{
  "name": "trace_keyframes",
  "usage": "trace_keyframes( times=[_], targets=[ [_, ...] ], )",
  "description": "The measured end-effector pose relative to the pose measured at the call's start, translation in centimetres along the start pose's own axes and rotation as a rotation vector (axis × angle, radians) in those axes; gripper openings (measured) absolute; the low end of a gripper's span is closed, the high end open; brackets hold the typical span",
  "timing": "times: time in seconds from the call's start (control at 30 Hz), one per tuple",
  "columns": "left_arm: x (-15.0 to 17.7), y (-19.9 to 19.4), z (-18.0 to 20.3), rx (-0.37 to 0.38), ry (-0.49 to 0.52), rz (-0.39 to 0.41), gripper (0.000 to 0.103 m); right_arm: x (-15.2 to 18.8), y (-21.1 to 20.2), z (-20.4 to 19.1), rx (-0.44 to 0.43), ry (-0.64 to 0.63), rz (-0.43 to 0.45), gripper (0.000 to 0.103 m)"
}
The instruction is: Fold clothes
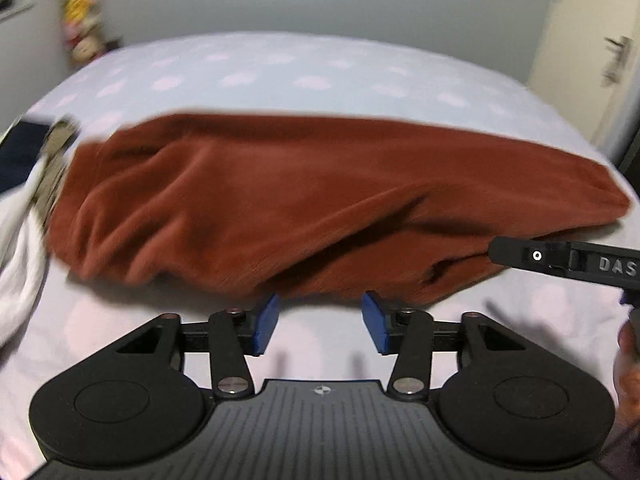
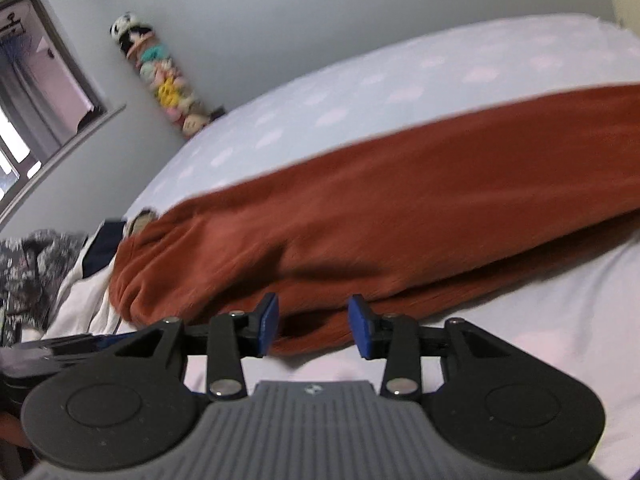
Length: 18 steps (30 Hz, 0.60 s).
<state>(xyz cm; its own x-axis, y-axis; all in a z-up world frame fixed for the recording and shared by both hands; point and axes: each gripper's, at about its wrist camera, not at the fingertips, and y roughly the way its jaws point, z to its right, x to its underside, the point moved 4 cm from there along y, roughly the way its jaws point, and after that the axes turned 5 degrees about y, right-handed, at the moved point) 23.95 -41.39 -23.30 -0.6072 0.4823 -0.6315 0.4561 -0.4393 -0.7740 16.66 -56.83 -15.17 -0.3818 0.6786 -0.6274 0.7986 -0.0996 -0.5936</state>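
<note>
A rust-brown fleece garment (image 1: 304,200) lies crumpled in a long bundle across the bed, and it also fills the middle of the right wrist view (image 2: 400,220). My left gripper (image 1: 320,322) is open just short of the garment's near edge, with nothing between its blue pads (image 1: 266,324). My right gripper (image 2: 315,326) is open too. Its tips sit over the garment's lower fold and its pads (image 2: 362,328) do not press on the cloth. The right gripper's black body (image 1: 560,260) reaches in from the right in the left wrist view.
The bed sheet (image 1: 280,76) is pale with pink blotches. A white cloth (image 1: 20,272), a navy piece (image 1: 20,148) and a khaki piece (image 1: 54,168) lie at the garment's left end. A patterned cloth (image 2: 28,264), hanging plush toys (image 2: 160,72), a window (image 2: 36,92) and a door (image 1: 592,60) are around the bed.
</note>
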Motion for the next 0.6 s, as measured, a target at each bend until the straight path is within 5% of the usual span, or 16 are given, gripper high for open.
trace_keyframes(
  times=[0.33,0.37,0.43,0.6],
  targets=[
    [-0.4,4.2,-2.6,-0.008,-0.137,-0.022,0.042,2.4,6.4,-1.8,-0.050,-0.093,-0.054,0.041],
    [-0.5,4.3,-2.7,-0.004,-0.136,-0.023,0.042,2.4,6.6,-1.8,-0.064,-0.096,-0.047,0.039],
    [-0.4,4.2,-3.0,-0.001,-0.138,-0.027,0.042,2.3,6.9,-2.0,-0.096,-0.095,-0.039,0.019],
    [-0.2,2.6,-5.1,-0.018,-0.223,0.003,0.042,2.5,5.9,-2.5,-0.123,-0.114,-0.054,0.013]
  ],
)
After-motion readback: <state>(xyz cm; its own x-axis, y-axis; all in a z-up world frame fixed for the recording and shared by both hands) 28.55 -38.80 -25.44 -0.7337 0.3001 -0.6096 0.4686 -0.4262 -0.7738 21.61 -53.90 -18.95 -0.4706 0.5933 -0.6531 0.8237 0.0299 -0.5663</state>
